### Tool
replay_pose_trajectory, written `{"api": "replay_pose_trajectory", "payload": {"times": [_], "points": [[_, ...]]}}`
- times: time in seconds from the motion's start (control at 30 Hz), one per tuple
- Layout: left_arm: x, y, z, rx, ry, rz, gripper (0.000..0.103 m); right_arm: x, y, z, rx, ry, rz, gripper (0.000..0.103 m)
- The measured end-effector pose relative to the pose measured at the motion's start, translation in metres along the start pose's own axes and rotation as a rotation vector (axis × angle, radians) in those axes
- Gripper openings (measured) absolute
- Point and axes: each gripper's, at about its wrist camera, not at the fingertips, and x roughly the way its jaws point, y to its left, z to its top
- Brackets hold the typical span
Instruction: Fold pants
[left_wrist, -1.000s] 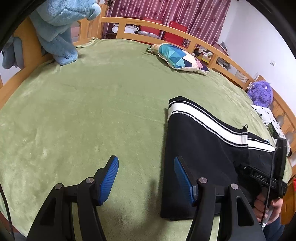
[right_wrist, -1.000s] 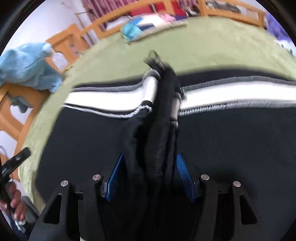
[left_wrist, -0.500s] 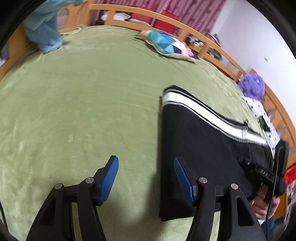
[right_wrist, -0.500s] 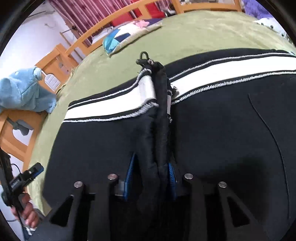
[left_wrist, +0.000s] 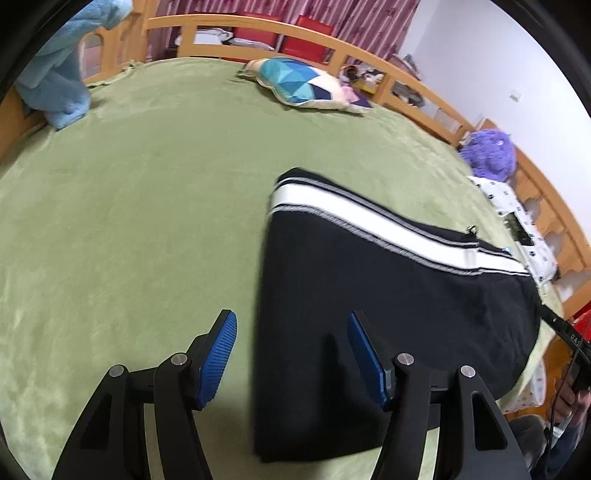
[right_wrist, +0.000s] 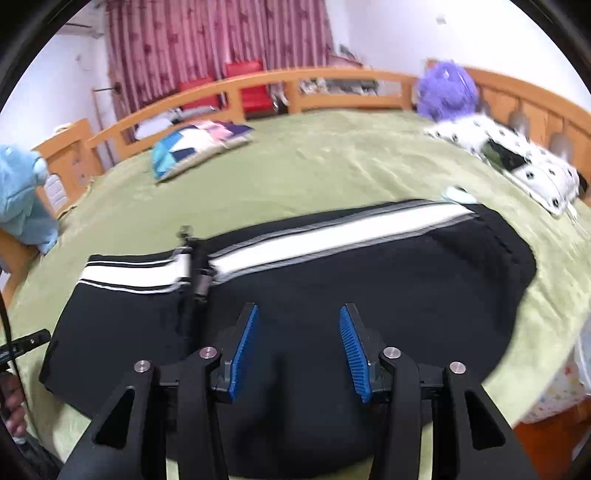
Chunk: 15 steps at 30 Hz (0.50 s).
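Pants (right_wrist: 369, 280) flat, stripe running left-right on bed (right_wrist: 332, 166) | left fingers (left_wrist: 293, 352) spread, empty | right fingers (right_wrist: 298, 347) spread, empty

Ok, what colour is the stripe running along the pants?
White, edged with thin grey-and-black lines, along the black pants. The right wrist view shows the stripe best.

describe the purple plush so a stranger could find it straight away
Start at the green blanket covering the bed, then follow the wooden rail to the far right corner. The purple plush sits there beside the spotted pillow; it is the only shaggy violet thing.
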Motion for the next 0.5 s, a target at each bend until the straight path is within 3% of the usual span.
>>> {"api": "replay_pose_trajectory", "payload": {"times": [0.07, 0.13, 0.2, 0.37, 0.5], "points": [[0.011, -0.002, 0.007, -0.005, 0.026, 0.025, 0.060, -0.004, -0.029, 0.008, 0.014, 0.039, -0.009, 0.052], [0.027, -0.003, 0.012, -0.009, 0.079, 0.026, 0.061, -0.008, -0.056, 0.013, 0.010, 0.038, -0.077, 0.065], [0.040, 0.000, 0.015, -0.016, 0.125, 0.031, 0.061, -0.012, -0.083, 0.017, 0.039, 0.026, -0.125, 0.065], [0.055, 0.010, 0.014, -0.049, 0.147, 0.013, 0.061, 0.000, -0.148, 0.014, 0.195, 0.041, -0.090, 0.068], [0.061, 0.008, 0.016, -0.014, 0.142, 0.012, 0.063, 0.035, -0.174, 0.007, 0.254, 0.080, -0.058, 0.068]]}}
